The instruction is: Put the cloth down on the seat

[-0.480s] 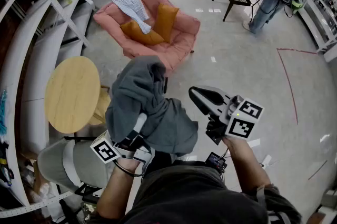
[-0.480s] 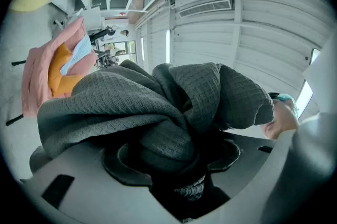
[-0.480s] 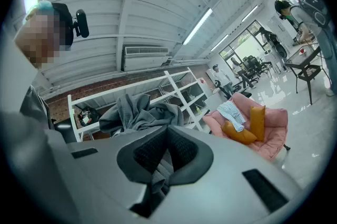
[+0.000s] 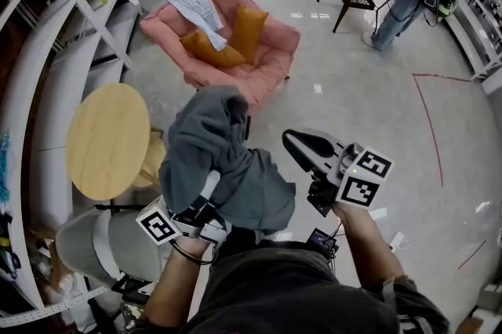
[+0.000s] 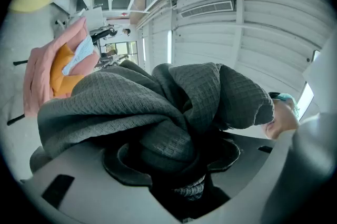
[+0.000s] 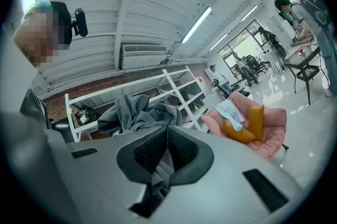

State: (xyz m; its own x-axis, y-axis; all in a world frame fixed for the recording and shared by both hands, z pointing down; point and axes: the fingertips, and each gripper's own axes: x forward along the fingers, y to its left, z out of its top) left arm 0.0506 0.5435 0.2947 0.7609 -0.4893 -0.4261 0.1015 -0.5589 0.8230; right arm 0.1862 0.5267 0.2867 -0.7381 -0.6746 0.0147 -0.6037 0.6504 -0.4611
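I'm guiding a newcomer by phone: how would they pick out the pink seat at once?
Look beyond the round wooden table, along the white shelving at the head view's left. The pink seat stands there on the glossy floor. Only it is pink, carrying two orange cushions and a pale cloth over its back.

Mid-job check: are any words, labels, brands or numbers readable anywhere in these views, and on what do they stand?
No readable text in any view.
Left marker cube and right marker cube: black-and-white square patterns only, no letters or digits.
Grey cloth and pink seat: no label or tag showing.
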